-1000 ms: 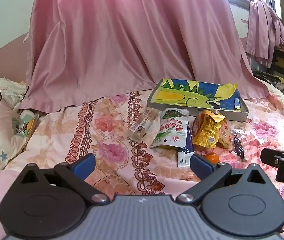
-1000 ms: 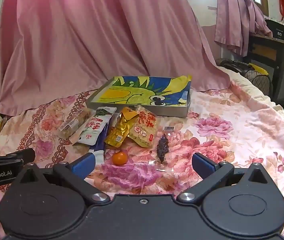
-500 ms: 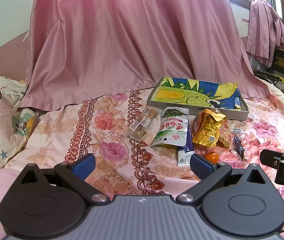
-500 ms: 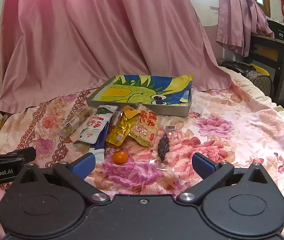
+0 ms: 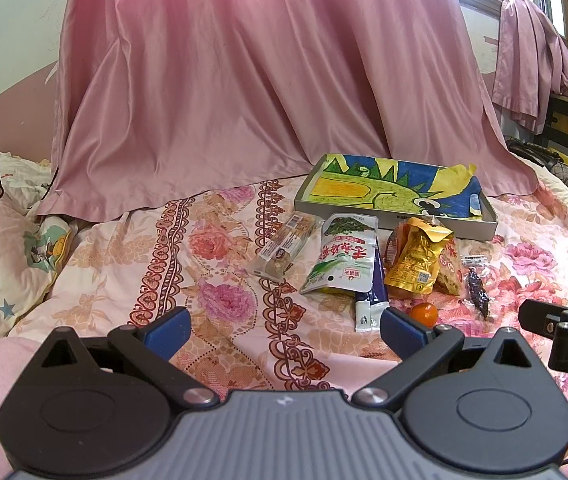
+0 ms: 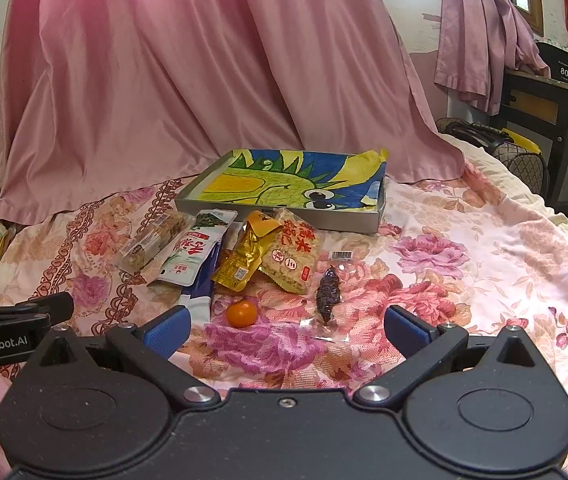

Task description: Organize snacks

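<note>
Left gripper [image 5: 284,322]: jaws spread wide and holding nothing; it hangs low over the bed [image 5: 212,280], near the front of the snack pile.
Right gripper [image 6: 285,322]: jaws also released and wide, nothing between them; the small orange [image 6: 241,313] and the dark wrapped candy [image 6: 328,295] lie just in front of it.
Place of the snacks: all lie on the bed, in a loose group just in front of the tray [image 6: 379,204]; none is in the tray yet.
Tray: shallow, grey rim, lined with a coloured dinosaur drawing; it stands behind the snacks, close to the pink curtain [image 6: 188,80].
Snacks, left to right in the right view: clear bar [image 6: 154,240], white-green pouch [image 6: 194,250], blue-white packet [image 6: 200,284] partly under the pouch, yellow packet [image 6: 248,258], rice cracker [image 6: 293,258].
Overlaps: the yellow packet lies on the edge of the rice cracker; the pouch covers part of the blue-white packet.
Long axis: the bar, the pouch and the yellow packet each run from near-left to far-right, roughly toward the tray; the candy points almost straight away from the camera.
Step in hand, as I judge: choosing a first snack; nothing is grasped.
How to do it well: start with the free pieces, the orange or the candy; close the jaws across the short side of a packet, not along its length; lift top packets before the covered ones.
Risk: a flat packet on soft bedding may slip, or the jaws may catch the sheet.
</note>
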Motion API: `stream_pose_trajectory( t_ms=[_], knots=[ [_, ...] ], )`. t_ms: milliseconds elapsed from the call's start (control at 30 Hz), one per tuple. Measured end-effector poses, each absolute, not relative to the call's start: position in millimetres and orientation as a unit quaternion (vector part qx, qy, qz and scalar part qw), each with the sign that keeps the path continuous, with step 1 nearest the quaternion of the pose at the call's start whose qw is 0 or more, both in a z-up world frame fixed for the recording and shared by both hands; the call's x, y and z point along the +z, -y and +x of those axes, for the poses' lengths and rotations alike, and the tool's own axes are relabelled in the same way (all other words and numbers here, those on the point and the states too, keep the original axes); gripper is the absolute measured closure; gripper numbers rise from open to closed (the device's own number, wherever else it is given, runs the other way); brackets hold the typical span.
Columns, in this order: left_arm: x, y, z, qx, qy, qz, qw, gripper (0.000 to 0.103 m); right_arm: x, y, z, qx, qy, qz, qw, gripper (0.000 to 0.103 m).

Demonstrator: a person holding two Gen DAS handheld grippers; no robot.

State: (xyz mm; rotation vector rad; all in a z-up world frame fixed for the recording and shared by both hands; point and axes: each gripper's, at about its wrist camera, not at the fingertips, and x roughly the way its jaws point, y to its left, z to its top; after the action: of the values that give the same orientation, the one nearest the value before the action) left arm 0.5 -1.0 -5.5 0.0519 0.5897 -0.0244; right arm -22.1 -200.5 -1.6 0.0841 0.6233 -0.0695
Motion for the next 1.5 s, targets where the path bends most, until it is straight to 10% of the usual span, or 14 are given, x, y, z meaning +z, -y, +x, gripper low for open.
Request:
stream_pose_trajectory(
  t_ms=[1500],
  knots=[
    [-23.8,-0.9,120.0,-0.076,-0.441,0.008,0.894,0.0,7.7,219.8,45.0,0.059,-0.341,-0.001,0.938,0.001]
  ],
)
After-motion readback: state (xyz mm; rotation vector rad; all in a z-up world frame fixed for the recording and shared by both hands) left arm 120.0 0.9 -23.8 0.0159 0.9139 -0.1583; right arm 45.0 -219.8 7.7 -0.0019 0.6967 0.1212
